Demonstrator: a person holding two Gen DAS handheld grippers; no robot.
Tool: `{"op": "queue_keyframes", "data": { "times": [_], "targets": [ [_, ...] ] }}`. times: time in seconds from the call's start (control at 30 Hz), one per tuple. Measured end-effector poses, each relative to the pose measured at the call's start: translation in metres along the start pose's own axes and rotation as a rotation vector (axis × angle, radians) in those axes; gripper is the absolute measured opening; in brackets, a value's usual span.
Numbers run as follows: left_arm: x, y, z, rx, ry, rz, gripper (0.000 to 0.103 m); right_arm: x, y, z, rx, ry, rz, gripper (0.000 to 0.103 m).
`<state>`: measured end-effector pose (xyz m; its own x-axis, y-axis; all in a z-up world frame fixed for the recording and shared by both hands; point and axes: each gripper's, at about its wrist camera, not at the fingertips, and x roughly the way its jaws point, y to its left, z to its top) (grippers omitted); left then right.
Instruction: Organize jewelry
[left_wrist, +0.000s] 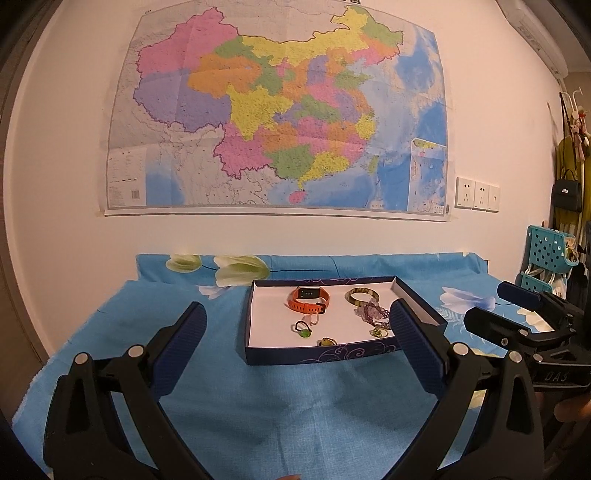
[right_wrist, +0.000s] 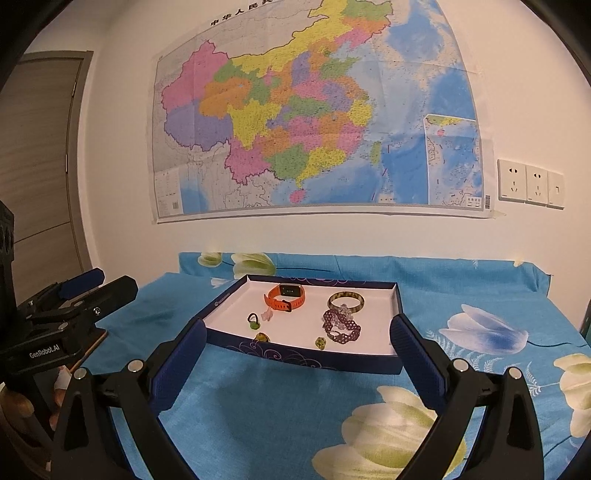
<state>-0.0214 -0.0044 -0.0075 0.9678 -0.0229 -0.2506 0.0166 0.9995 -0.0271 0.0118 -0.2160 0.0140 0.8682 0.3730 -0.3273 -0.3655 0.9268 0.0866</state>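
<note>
Both grippers spread wide and empty: left gripper (left_wrist: 297, 321) and right gripper (right_wrist: 297, 338) each hang above the blue floral cloth (left_wrist: 236, 398), fingers parted with nothing between the blue pads. Straight ahead of both, just past the fingertips, sits a shallow dark-blue box (left_wrist: 325, 355) with a white floor and pale swirl print on its near wall. Inside it: an orange watch (left_wrist: 308, 299) with dark face, toward the back; a mottled yellow-brown bangle (left_wrist: 362, 296) beside it, toward the right gripper's side; a purple beaded bracelet (right_wrist: 341, 326) bunched in front of the bangle, touching or just beside it; a small pale pink charm (right_wrist: 266, 315) near the watch strap; a green-stoned ring (left_wrist: 303, 329) on a dark band; two yellow-green trinkets by the near wall (right_wrist: 261, 337) (right_wrist: 320, 342), too small to identify. From the left wrist view, the left gripper's right finger (left_wrist: 415, 343) covers part of the bracelet and the box's right wall; the right gripper shows at the frame's edge, and teal baskets (left_wrist: 550, 251) and a hanging black bag (left_wrist: 566, 194) stand off to the right. Right wrist view shows the whole bracelet, a door (right_wrist: 40, 155) at left, and the left gripper's body marked GenRobot.AI (right_wrist: 44, 351). Map (right_wrist: 314, 110) and wall sockets (right_wrist: 530, 182) hang behind in both views
</note>
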Motion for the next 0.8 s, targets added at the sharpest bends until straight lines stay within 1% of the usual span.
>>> {"op": "queue_keyframes", "data": {
  "times": [0.17, 0.8],
  "targets": [
    [0.0004, 0.0001, 0.0001, -0.001, 0.001, -0.002, 0.097, -0.0017, -0.0006, -0.0005, 0.002, -0.008, -0.006, 0.096],
    [-0.0003, -0.0007, -0.0003, -0.004, 0.009, 0.004, 0.097, -0.0017, 0.0021, -0.0026, 0.000, 0.004, 0.000, 0.096]
  ]
}}
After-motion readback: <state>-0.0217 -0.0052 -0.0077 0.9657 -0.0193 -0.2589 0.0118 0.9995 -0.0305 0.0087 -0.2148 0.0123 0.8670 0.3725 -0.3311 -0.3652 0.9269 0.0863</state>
